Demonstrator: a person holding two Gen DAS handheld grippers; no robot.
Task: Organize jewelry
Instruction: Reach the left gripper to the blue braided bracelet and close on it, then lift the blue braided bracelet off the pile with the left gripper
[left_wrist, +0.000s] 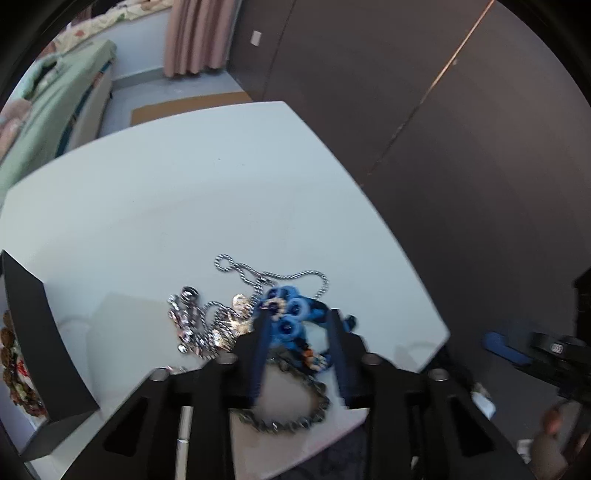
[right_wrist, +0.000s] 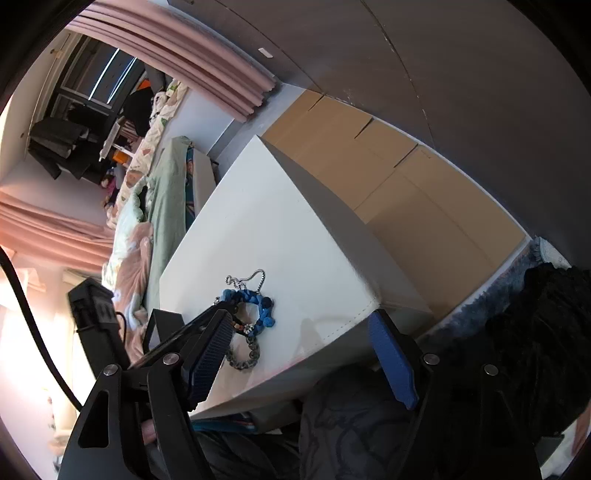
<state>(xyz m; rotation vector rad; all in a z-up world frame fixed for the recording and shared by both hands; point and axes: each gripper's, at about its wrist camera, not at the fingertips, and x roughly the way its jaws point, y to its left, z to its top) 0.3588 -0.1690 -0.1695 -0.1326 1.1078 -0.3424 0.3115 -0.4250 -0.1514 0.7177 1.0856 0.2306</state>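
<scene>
- desk (left_wrist: 221, 192): white, carries 1 jewelry pile just ahead of the left gripper (left_wrist: 297, 317).
- right gripper (right_wrist: 310, 350): wide open, empty, off the desk edge.
- blue bead bracelet (left_wrist: 290, 314): between the left gripper's narrowed fingers, contact unclear; light, floppy, likely tangled with the chains (left_wrist: 258, 275); take the bead cluster.

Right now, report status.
Left gripper closing around blue bead bracelet. Right gripper open, empty. Chains tangled against the bracelet.

we see the right gripper (right_wrist: 306, 354) with jaws wide apart over the white table (right_wrist: 295, 236) edge; at ten o'clock from it lie a blue bead bracelet (right_wrist: 260, 304), a silver chain (right_wrist: 246, 277) and a dark bracelet (right_wrist: 243, 356).
</scene>
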